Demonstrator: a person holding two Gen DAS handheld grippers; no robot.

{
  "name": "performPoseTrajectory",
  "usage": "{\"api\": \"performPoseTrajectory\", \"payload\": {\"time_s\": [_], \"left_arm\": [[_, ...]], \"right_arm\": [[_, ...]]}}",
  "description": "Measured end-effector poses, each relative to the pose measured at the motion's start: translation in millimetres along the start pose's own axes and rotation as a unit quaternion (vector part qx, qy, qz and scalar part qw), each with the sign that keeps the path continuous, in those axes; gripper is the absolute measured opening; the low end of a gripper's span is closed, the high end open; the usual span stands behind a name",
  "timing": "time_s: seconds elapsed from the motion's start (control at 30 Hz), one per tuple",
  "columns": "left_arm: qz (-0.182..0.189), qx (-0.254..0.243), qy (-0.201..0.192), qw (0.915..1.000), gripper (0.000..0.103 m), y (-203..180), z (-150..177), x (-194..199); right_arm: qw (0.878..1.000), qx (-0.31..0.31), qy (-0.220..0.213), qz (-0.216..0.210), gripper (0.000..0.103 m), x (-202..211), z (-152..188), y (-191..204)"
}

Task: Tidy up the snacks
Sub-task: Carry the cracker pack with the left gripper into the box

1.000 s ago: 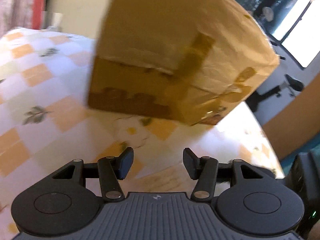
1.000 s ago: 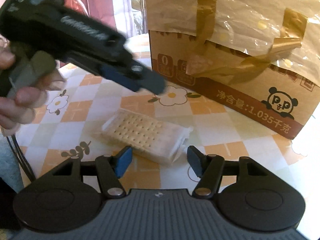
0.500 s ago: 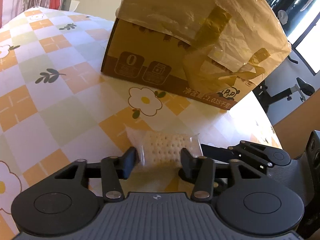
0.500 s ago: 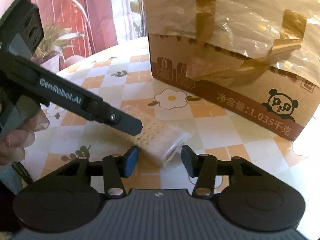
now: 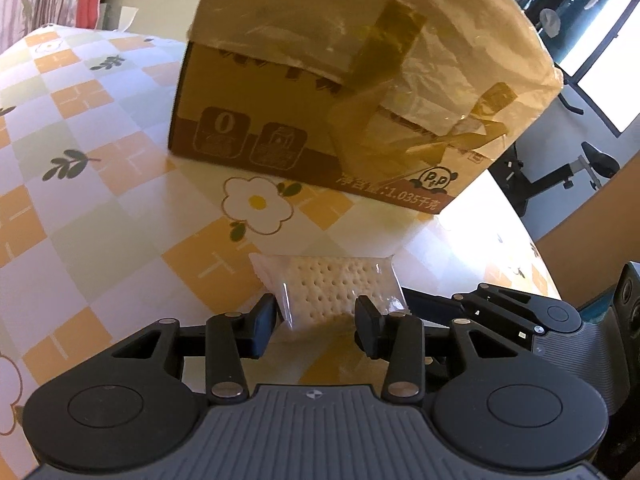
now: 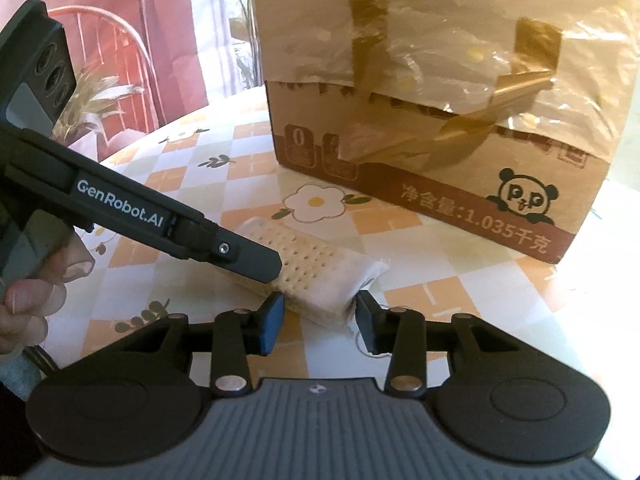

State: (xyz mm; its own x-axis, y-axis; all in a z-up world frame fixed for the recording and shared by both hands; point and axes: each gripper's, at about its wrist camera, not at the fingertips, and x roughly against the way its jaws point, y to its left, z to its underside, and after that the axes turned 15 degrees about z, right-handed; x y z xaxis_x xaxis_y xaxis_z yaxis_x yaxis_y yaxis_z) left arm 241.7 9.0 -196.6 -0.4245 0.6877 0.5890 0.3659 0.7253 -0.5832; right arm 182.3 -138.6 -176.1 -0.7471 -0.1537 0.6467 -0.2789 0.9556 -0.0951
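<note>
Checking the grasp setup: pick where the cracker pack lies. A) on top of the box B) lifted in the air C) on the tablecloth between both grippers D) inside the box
C: the cracker pack rests on the tablecloth before the box, with the left gripper and right gripper straddling its opposite ends.

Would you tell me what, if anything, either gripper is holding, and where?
Both grippers straddle opposite ends of the cracker packet; whether either actually grips it cannot be told.

Checkered flower-print tablecloth [image 5: 100, 216]; exercise bike [image 5: 560, 176] beyond table; red chair [image 6: 120, 36].
</note>
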Motion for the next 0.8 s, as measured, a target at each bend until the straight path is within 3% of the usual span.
{"api": "performPoseTrajectory", "payload": {"time_s": [0.4,0.8], "left_arm": [[0.020,-0.041,-0.024,0.9987,0.044,-28.8,-21.6,6.0],[0.048,-0.099,-0.084,0.9904,0.045,-78.8,-56.0,29.2]], "right_arm": [[0.999,-0.026,-0.033,0.026,0.042,21.9,-12.0,-16.7],[0.992,-0.044,-0.109,0.051,0.042,64.7,-47.0,-43.1]]}}
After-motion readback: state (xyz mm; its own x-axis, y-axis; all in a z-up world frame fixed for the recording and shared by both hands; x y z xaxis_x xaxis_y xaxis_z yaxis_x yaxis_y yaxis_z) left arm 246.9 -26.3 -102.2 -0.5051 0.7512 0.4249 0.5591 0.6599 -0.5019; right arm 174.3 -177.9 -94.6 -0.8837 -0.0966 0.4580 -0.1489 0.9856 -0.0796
